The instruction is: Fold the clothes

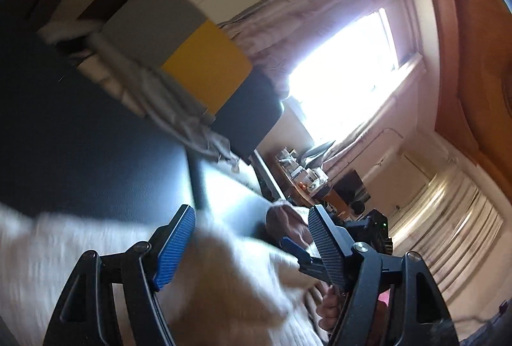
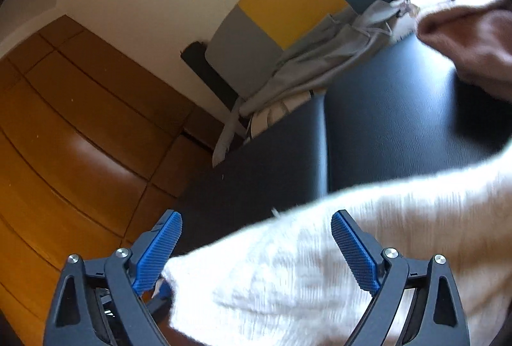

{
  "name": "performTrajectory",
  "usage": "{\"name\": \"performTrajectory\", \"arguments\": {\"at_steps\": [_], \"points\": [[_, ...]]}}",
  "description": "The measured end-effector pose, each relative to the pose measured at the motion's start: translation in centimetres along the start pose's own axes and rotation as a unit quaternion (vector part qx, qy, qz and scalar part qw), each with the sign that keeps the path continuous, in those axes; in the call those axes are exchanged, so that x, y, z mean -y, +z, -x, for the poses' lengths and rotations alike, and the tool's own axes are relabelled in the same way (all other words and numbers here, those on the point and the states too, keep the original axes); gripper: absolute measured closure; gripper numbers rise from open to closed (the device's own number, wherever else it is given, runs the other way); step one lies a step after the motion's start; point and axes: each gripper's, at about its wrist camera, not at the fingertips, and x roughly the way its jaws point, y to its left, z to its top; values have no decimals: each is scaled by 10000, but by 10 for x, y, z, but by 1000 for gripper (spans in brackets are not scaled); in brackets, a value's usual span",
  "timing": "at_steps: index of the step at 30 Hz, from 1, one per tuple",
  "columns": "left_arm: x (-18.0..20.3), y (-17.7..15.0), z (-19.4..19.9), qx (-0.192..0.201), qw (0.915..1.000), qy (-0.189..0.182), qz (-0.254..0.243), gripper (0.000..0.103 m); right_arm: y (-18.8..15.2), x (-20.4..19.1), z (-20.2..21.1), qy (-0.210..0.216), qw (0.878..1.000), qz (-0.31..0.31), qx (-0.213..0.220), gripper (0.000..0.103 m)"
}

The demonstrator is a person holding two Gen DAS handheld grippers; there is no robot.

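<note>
A white knitted garment (image 2: pixel 320 266) lies on a black table (image 2: pixel 400 122). My right gripper (image 2: pixel 256 245) is open, its blue pads either side of the garment's end, which runs between the jaws. In the left wrist view the same garment (image 1: pixel 96 256) lies blurred under my left gripper (image 1: pixel 252 234), which is open, with a fold of the cloth between its jaws. The other gripper's blue fingers (image 1: pixel 292 247) and a hand (image 1: pixel 329 307) show just beyond, at the garment.
A grey cloth (image 2: pixel 320 58) is heaped at the table's far edge against a grey, yellow and dark panel (image 2: pixel 288 0). Wooden floor (image 2: pixel 64 138) lies left of the table. A bright window (image 1: pixel 345 64), curtains and a cluttered desk (image 1: pixel 304 176) show in the left wrist view.
</note>
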Motion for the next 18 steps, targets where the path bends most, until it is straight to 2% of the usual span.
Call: {"name": "performTrajectory", "arguments": {"at_steps": [4,6,8,11,15,18], "points": [[3,40,-57,-108,9993,81,-359,29,29,7,-8,-175,9996,-79,195,6],[-5,50,-78,-366,9991,160,-149,29,37,7,-5,-92,9998,-95,169,5],[-8,51,-78,-510,9987,-12,60,29,33,3,3,218,9996,-76,-171,1],[3,39,-50,-326,9988,-39,-371,29,6,6,15,616,9946,-324,-776,0],[23,9,-7,-614,9932,211,-969,29,-48,22,32,621,9885,-730,-1168,0],[27,-20,27,-812,9910,359,-1002,29,-77,28,26,685,9833,-1079,-1293,0]]}}
